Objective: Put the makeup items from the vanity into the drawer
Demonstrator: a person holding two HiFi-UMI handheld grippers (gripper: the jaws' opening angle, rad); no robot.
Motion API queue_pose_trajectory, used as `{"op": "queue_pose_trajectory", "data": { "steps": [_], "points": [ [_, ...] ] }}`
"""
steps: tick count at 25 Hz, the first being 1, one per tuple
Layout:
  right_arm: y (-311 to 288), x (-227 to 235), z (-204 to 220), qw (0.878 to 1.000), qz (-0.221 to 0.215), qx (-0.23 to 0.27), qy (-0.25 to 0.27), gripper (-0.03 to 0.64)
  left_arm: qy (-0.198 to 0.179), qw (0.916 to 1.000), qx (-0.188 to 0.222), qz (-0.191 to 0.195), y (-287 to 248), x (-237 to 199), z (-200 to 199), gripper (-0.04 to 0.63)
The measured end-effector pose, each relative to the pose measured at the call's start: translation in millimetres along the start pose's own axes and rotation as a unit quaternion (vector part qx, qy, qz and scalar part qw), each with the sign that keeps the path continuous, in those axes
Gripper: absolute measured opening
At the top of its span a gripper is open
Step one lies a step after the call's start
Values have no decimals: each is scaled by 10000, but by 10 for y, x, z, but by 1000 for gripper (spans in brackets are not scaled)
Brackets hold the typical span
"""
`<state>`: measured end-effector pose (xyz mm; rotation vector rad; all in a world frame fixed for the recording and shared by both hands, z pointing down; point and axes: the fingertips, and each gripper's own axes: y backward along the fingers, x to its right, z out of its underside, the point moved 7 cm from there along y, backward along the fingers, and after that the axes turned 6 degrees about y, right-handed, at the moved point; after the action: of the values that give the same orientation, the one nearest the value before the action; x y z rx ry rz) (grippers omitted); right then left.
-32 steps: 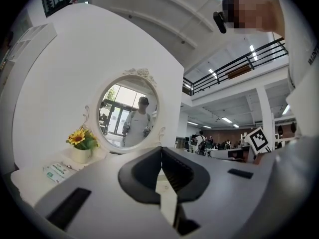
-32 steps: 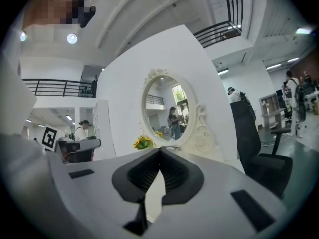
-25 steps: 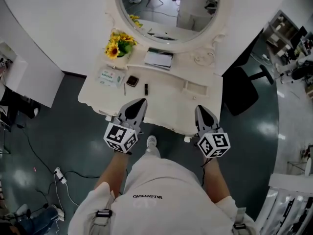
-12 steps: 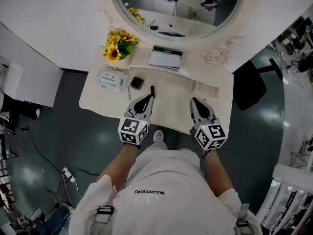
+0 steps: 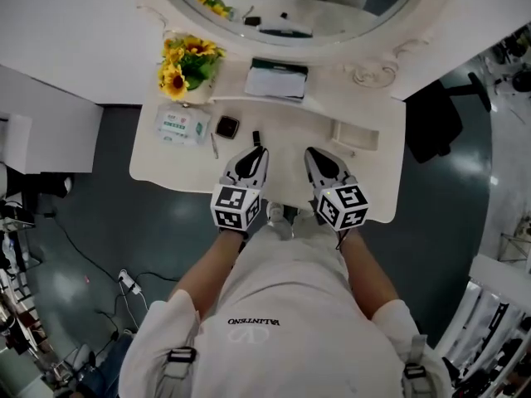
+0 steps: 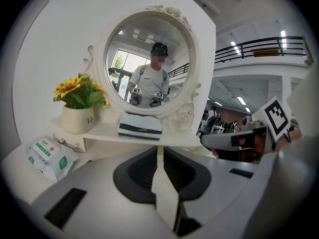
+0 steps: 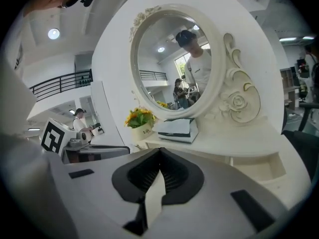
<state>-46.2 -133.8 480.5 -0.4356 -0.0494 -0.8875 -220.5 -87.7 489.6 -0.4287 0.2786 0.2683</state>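
Vanity clear-out at its opening step: no makeup item is lifted and no open drawer shows in any view, so this reads as the approach to the counter (image 5: 166, 168).

From the left, a packet of wipes (image 5: 181, 125) lies near the counter's left end, in front of a pot of sunflowers (image 5: 184, 63). The task's things sit just right of the packet: a thin pencil (image 5: 214, 145), a dark square compact (image 5: 226, 127) and a small dark tube (image 5: 255, 137), all on the counter and untouched.

The left tool (image 5: 259, 151) hovers at the counter's front edge with its tip just beside the tube. Its own view shows the jaws (image 6: 159, 148) pressed together with nothing between them. The right tool (image 5: 312, 152) rides level with it, near it and to its right, over bare counter. Its jaws (image 7: 159, 151) are likewise together and empty. A shallow tray (image 5: 355, 133) lies further right.

The next move probably calls for finding the drawer front, which the counter's edge hides from the head view, and pulling it out. Otherwise the left tool must part its jaws around the tube, the nearest item.

Both forearms reach forward from the body, roughly parallel. Each tool points toward the round mirror (image 5: 290, 7) and tips slightly downward, its marker cube nearest the person.
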Motion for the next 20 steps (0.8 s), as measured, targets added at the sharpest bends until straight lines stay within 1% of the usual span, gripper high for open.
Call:
{"op": "queue_pose_trajectory", "data": {
  "steps": [5, 10, 15, 18, 20],
  "points": [
    [-290, 74, 138, 9994, -206, -262, -137, 12, 154, 9995, -239, -116, -200, -61, 96, 71],
    [-560, 79, 317, 9977, -421, -525, -66, 12, 279, 9981, -419, -367, -351, -153, 264, 134],
    [-722, 63, 477, 9954, -595, -749, -48, 11, 443, 9960, -514, -586, -477, -289, 405, 192],
    [-790, 92, 559, 9942, -651, -842, -163, 11, 552, 9944, -580, -691, -522, -349, 504, 225],
    [-857, 133, 589, 9936, -668, -880, -222, 11, 598, 9934, -620, -756, -551, -393, 565, 235]
  ]
}}
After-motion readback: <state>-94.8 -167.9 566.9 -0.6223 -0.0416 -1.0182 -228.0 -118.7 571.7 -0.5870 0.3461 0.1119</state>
